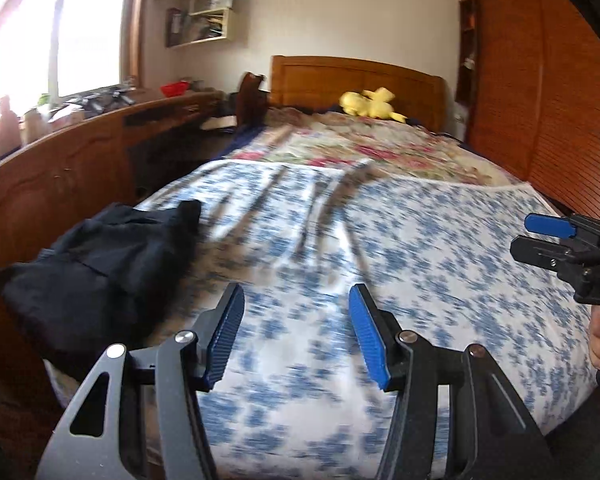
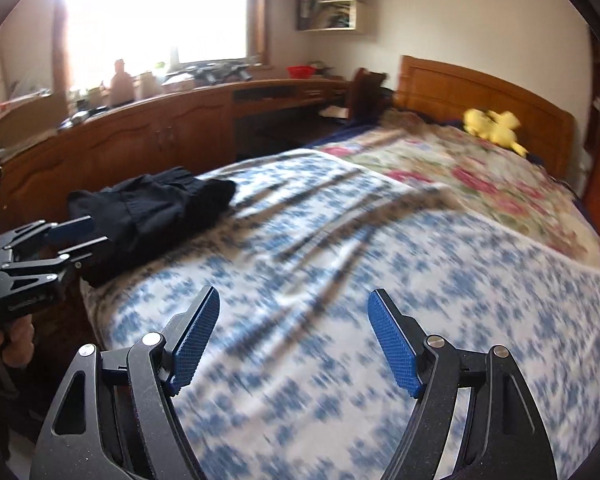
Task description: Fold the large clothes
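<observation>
Blue-padded hand-held grippers (image 1: 296,332) (image 2: 294,340) hover agape over bedspread (image 1: 380,240).

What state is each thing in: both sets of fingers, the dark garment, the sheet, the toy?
Left gripper: fingers open, empty.
Right gripper: fingers open, empty.
Dark garment: bunched at bed's left edge.
Blue-flowered sheet: spread, creased.
Yellow plush toy: lying by headboard.

We see the right gripper (image 2: 294,336) with jaws apart and empty above the blue-flowered bedspread (image 2: 340,280). A dark garment (image 2: 148,212) lies crumpled near the bed's left edge, just beyond the left gripper (image 2: 78,236).
</observation>
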`<state>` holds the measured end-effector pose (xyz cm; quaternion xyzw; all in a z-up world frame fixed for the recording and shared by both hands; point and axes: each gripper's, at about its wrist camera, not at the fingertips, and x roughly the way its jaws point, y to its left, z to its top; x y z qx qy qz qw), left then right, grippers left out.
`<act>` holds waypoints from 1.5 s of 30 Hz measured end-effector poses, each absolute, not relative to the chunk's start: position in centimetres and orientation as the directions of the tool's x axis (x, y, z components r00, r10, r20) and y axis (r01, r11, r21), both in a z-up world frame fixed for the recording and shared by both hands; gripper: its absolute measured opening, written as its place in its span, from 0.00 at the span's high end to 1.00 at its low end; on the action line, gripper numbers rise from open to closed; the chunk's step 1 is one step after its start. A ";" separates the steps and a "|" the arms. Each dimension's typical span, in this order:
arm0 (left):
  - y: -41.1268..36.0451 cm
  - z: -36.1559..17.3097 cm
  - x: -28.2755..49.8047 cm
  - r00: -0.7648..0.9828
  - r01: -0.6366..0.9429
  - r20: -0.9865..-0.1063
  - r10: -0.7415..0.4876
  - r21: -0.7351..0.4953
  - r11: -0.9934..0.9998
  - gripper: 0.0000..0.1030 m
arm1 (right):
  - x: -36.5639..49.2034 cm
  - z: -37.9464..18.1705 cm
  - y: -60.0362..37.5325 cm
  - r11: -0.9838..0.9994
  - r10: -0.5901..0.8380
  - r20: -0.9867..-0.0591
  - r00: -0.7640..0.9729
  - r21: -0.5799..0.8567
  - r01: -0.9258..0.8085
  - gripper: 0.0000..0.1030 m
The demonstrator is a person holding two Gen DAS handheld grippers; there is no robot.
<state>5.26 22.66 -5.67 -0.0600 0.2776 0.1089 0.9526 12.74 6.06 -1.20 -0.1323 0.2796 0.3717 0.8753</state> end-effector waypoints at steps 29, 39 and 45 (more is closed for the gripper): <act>4.7 2.0 2.1 0.911 0.007 -0.411 -0.026 -0.046 0.999 0.48 | 2.2 5.0 -19.0 0.927 0.357 -0.353 0.865 0.025 -0.373 0.24; 3.8 2.4 1.7 0.914 0.023 -0.403 -0.038 -0.041 0.999 0.48 | 2.0 4.7 -19.2 0.932 0.350 -0.354 0.867 0.037 -0.361 0.24; 3.7 2.5 1.7 0.915 0.021 -0.401 -0.036 -0.041 0.999 0.48 | 2.0 4.6 -19.2 0.932 0.352 -0.351 0.868 0.040 -0.361 0.24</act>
